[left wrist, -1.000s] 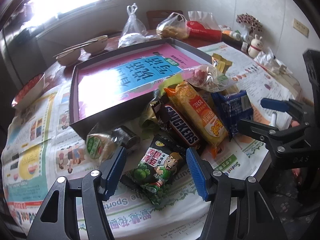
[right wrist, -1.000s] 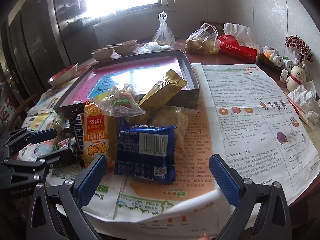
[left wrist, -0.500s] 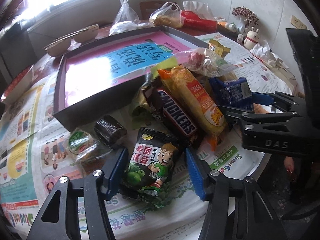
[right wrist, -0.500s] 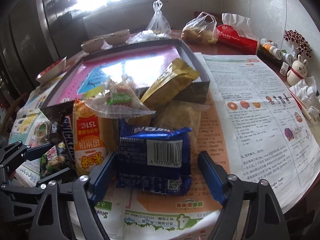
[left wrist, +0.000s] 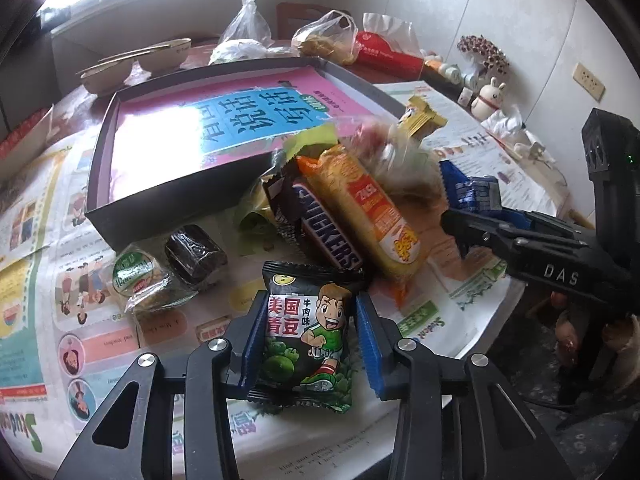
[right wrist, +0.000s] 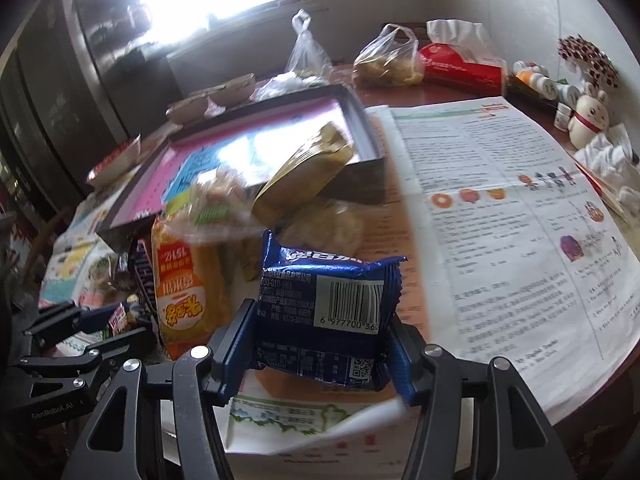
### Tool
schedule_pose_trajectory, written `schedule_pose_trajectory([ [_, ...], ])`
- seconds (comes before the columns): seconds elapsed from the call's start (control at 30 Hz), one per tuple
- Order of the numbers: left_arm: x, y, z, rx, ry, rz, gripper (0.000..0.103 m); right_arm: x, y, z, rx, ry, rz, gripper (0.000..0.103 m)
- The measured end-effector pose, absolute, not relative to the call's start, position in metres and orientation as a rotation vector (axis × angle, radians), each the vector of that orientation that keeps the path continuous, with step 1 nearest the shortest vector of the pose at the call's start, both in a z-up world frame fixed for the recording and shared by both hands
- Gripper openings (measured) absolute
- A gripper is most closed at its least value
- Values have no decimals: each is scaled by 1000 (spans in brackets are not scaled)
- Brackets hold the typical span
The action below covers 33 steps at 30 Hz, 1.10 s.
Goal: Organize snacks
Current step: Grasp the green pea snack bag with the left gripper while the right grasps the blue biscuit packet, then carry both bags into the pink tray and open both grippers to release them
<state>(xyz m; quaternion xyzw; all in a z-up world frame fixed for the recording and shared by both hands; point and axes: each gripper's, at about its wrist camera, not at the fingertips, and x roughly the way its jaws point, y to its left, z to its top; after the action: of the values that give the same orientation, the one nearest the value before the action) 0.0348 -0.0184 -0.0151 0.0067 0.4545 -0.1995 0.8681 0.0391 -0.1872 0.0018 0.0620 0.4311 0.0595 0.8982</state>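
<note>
My left gripper is shut on a black-and-green pea snack packet near the table's front edge. My right gripper is shut on a blue biscuit packet; it also shows at the right in the left wrist view. Between them lies a pile: a Snickers bar, an orange-yellow packet, a clear bag and a gold packet leaning on the dark shallow box with a pink and blue sheet inside.
Two small wrapped cakes lie left of the pea packet. Newspapers cover the table. Bowls, plastic bags, a red tissue pack, bottles and a rabbit figure stand at the back and right.
Both grippers moved forward and closed: the left one onto the pea packet, the right one onto the blue packet. The clear bag on the pile shifted.
</note>
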Motion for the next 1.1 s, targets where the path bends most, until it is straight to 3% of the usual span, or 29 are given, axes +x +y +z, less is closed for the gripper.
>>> schedule_pose_trajectory([
  [1.1,61,35,49,-165,857,-299,41,71,-186,57,101,774,181,58],
])
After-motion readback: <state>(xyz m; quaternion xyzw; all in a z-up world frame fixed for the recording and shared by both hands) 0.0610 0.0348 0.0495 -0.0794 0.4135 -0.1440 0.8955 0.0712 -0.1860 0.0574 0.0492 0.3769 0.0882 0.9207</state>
